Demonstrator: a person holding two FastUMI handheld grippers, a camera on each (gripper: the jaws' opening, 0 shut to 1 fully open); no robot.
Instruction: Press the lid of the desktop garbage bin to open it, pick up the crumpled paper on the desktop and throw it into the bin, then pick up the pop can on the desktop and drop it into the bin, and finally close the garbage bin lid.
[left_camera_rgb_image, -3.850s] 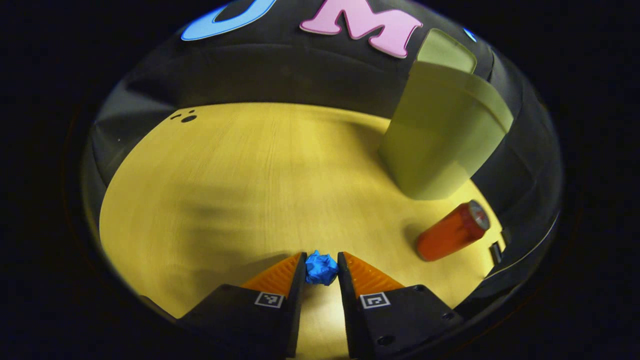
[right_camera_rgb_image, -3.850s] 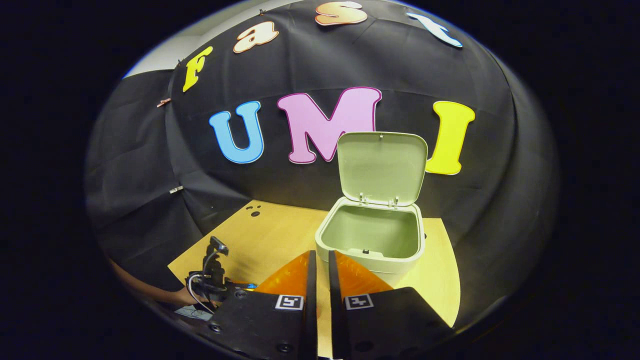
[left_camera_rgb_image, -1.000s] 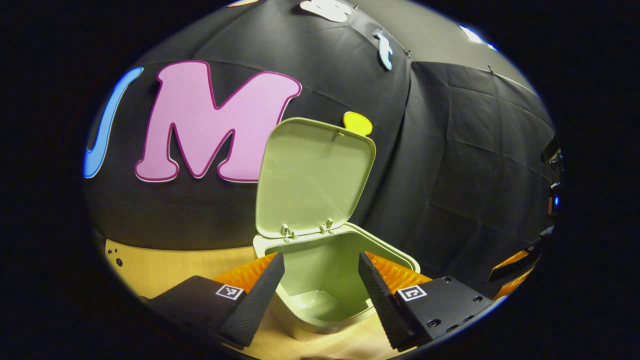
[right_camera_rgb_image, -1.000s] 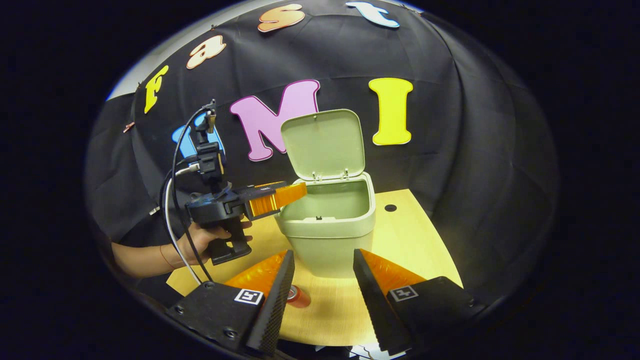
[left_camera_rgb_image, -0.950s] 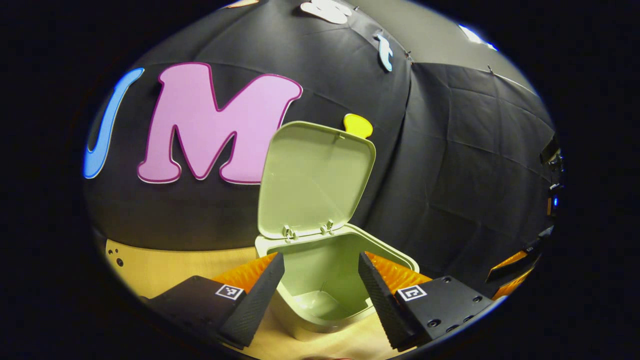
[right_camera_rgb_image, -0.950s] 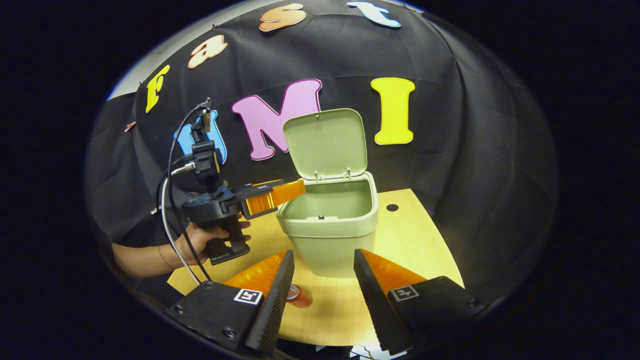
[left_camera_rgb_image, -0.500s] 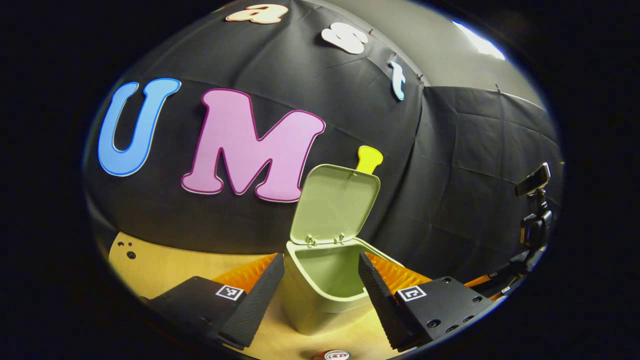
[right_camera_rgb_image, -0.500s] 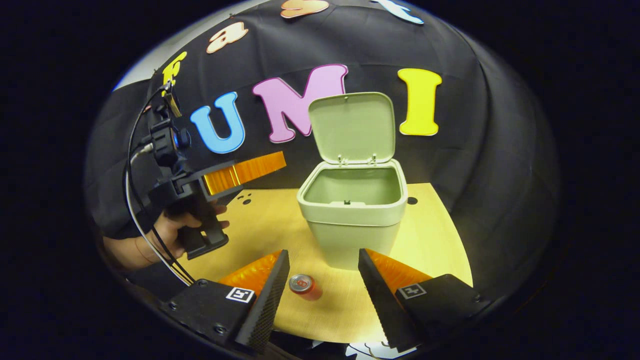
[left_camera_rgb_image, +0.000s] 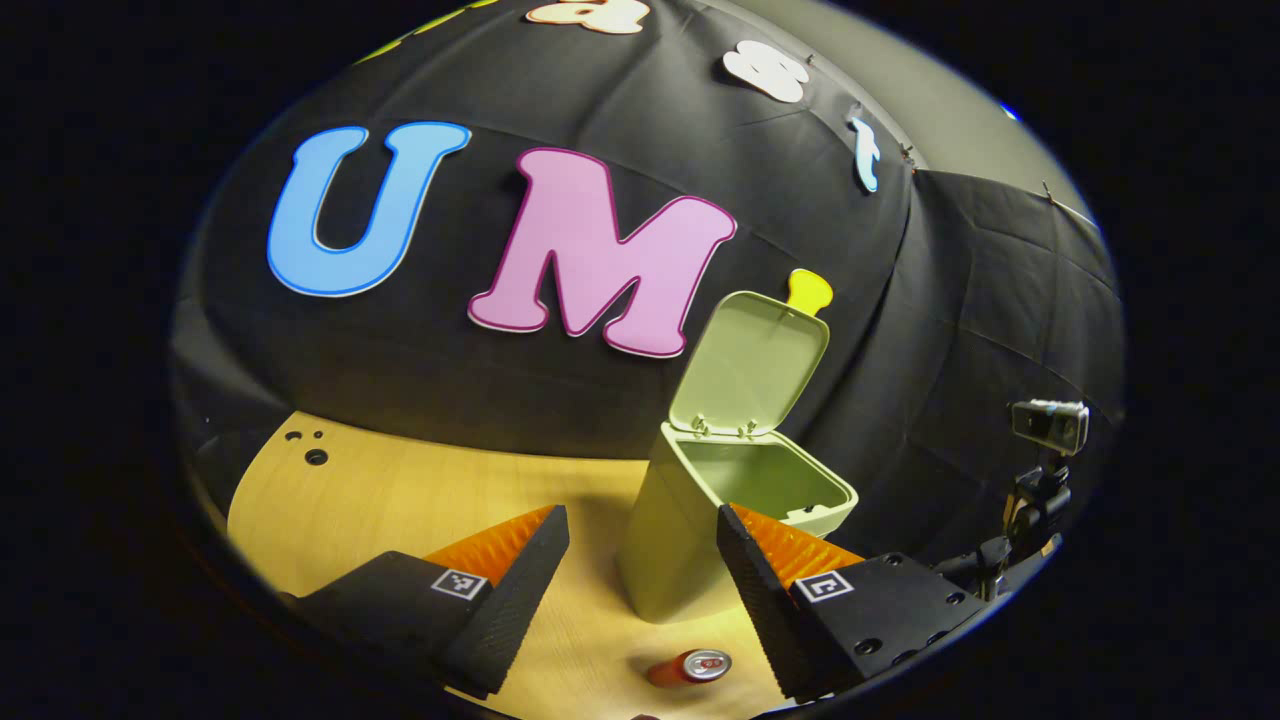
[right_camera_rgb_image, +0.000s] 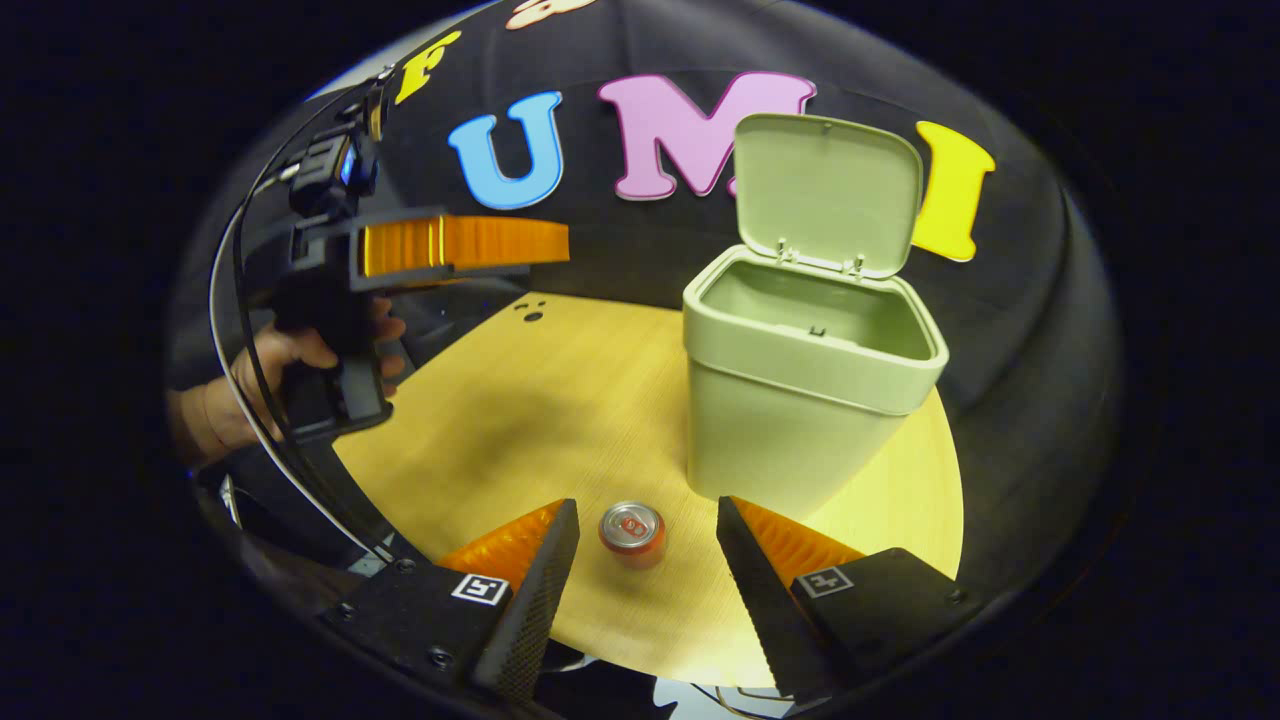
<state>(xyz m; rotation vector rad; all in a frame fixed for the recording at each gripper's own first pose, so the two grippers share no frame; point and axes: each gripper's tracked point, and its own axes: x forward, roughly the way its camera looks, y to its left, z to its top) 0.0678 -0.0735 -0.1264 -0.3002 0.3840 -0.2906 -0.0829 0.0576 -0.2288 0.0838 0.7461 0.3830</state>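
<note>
Right gripper view shows the right hand-held gripper (right_camera_rgb_image: 648, 540) wide open, empty, around the pop can (right_camera_rgb_image: 632, 530) lying near the bin (right_camera_rgb_image: 800, 400); the left hand-held gripper (left_camera_rgb_image: 642, 548) is wide open, empty.

Lighting: dim booth, warm overhead light pooled on the wooden tabletop (right_camera_rgb_image: 560, 400).
Shadows: soft dark patch on the tabletop's middle in the right gripper view; shadow left of the garbage bin (left_camera_rgb_image: 690, 520) in the left gripper view.
Glare: none marked.
Distortion: strong fisheye bending toward edges.
Focus: sharp; periphery darkens.
</note>
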